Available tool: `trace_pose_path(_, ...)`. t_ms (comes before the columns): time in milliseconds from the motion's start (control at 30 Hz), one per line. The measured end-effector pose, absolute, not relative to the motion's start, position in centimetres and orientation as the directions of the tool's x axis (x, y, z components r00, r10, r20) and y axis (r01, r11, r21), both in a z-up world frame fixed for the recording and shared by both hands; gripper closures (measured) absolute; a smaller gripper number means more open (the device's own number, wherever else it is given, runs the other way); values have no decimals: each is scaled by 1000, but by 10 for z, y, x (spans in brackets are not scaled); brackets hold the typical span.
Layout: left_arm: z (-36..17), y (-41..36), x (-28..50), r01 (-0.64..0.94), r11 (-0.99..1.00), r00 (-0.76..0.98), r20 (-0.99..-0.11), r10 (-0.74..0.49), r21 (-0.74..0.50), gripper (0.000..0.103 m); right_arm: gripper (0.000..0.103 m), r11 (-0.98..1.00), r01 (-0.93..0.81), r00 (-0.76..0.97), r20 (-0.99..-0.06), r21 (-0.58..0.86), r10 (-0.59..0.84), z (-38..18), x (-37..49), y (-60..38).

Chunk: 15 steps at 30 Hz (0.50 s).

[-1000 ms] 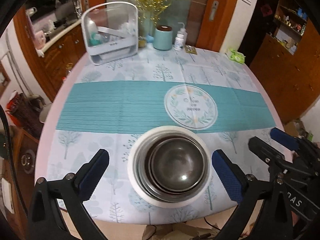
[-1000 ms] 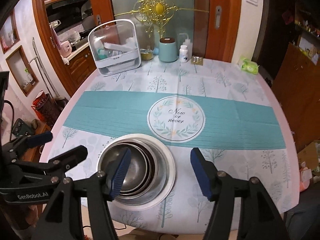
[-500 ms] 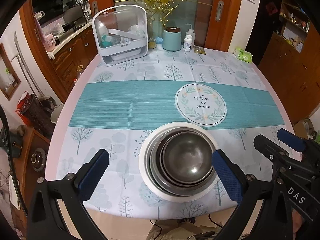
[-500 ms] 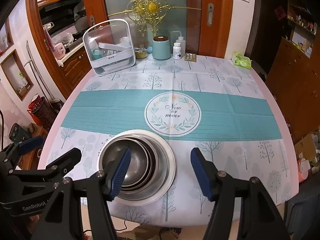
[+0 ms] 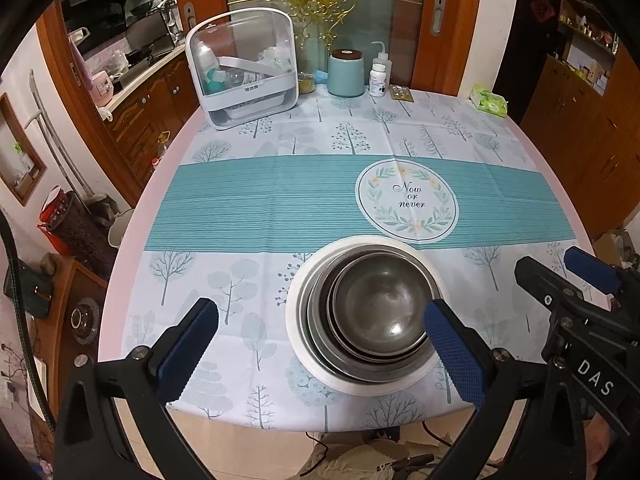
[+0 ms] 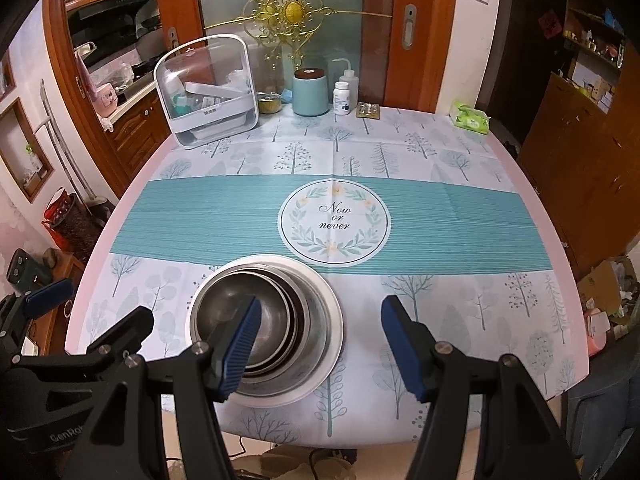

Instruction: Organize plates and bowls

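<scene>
Several nested steel bowls (image 5: 380, 304) (image 6: 232, 300) sit in a white plate (image 5: 296, 340) (image 6: 332, 320) near the table's front edge. My left gripper (image 5: 320, 314) hangs open above that edge, with the stack showing between its blue pads, and nothing is in its grip. My right gripper (image 6: 322, 308) is open too; its left pad overlaps the bowls in the picture, and the plate's right rim shows in the gap. Each gripper appears in the other's view: the right gripper (image 5: 552, 268) at the far right, the left gripper (image 6: 96, 308) at the far left.
At the back of the table stand a white container with a clear lid (image 5: 244, 72), a teal canister (image 5: 346, 74), two white bottles (image 5: 378, 74) and a green wipes pack (image 5: 488, 102). The tablecloth's teal band (image 5: 260, 204) crosses the middle. Wooden cabinets flank the table.
Both wrist views have tipped up slightly, so more of the far wall shows. The stack has not moved and both grippers' jaws stand as wide as before.
</scene>
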State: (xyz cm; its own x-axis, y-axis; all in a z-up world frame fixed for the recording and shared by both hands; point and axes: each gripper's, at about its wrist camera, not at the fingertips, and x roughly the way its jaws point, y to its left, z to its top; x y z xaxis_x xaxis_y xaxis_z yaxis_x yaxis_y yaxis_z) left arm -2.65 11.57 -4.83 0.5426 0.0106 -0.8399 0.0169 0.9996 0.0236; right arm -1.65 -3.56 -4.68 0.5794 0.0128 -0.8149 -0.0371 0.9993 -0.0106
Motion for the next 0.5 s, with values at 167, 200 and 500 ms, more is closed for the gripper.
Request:
trace_pose_path(167,-46,114,-30,11,999,554,-832,28,41,1,40,1000,-31,585,-811,-7,12,-45,-18,-38)
trace_pose_path(200,-45,114,-31,10,999,555,-831,29,42,1,40,999,-34,585,-811,-5,16,-44,-18,-39)
trace_pose_path(500,-46,116,-32,-15,999,547,-836,42,40,1,40,999,-54,584,-811,-5,27,-44,-18,-37)
